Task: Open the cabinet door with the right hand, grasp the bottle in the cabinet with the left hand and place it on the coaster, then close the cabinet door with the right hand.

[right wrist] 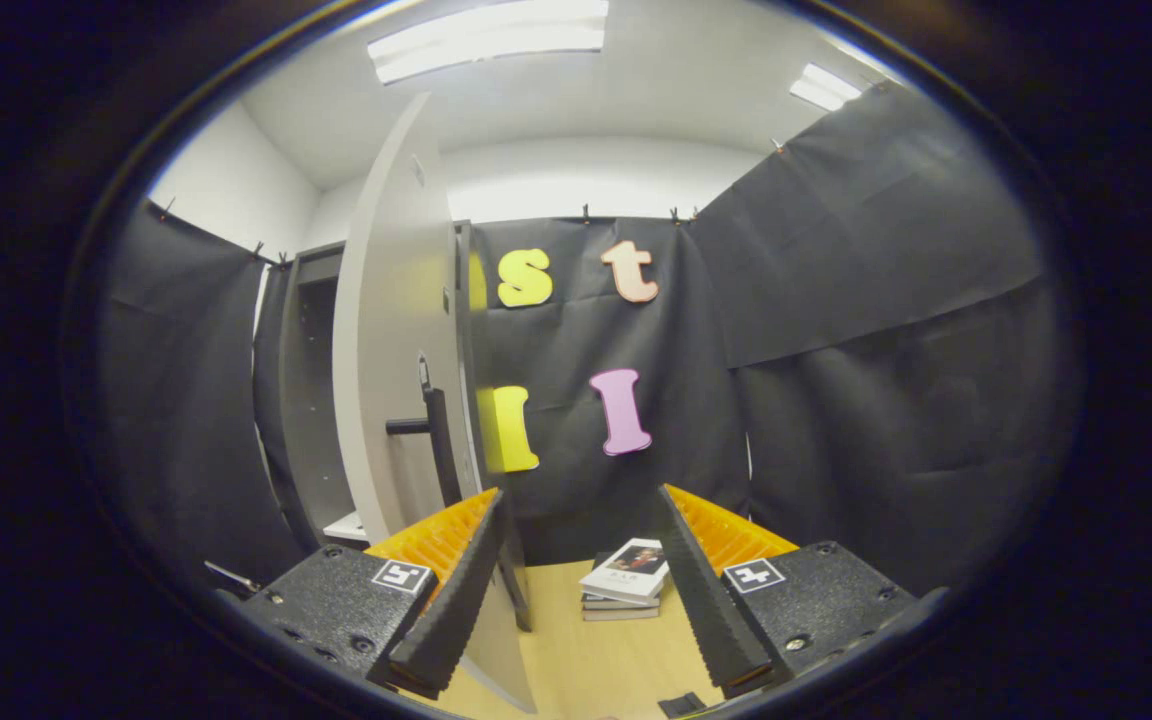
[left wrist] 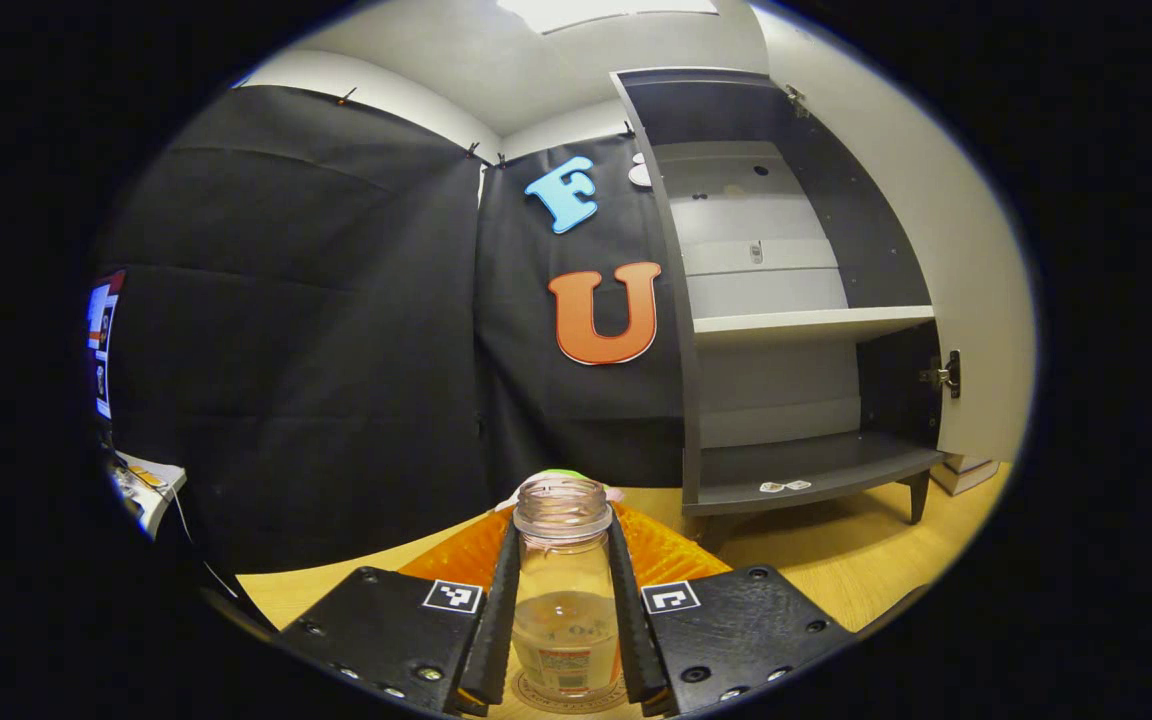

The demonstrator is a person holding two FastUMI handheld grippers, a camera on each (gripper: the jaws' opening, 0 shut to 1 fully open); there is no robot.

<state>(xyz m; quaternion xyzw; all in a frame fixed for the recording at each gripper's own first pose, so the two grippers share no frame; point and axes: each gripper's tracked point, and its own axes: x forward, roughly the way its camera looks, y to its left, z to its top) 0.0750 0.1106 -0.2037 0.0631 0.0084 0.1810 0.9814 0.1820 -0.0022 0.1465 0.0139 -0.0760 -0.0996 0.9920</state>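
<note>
my left gripper (left wrist: 563,610) clamped on bottle (left wrist: 564,590), resting on coaster (left wrist: 536,697) for release. right gripper (right wrist: 576,590) wide open, empty, near cabinet door (right wrist: 391,340) handle (right wrist: 433,440) for closing.

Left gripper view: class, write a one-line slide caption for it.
Left hand-held gripper grips a clear bottle standing on the coaster; the cabinet beyond stands open.

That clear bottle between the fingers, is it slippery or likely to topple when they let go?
The bottle looks like smooth clear plastic or glass, so probably somewhat slippery. It is tall and narrow, yet holds liquid only in its lower part, which likely steadies it. Its base seems to sit on the coaster, so it should stand if the left gripper opens gently.
</note>
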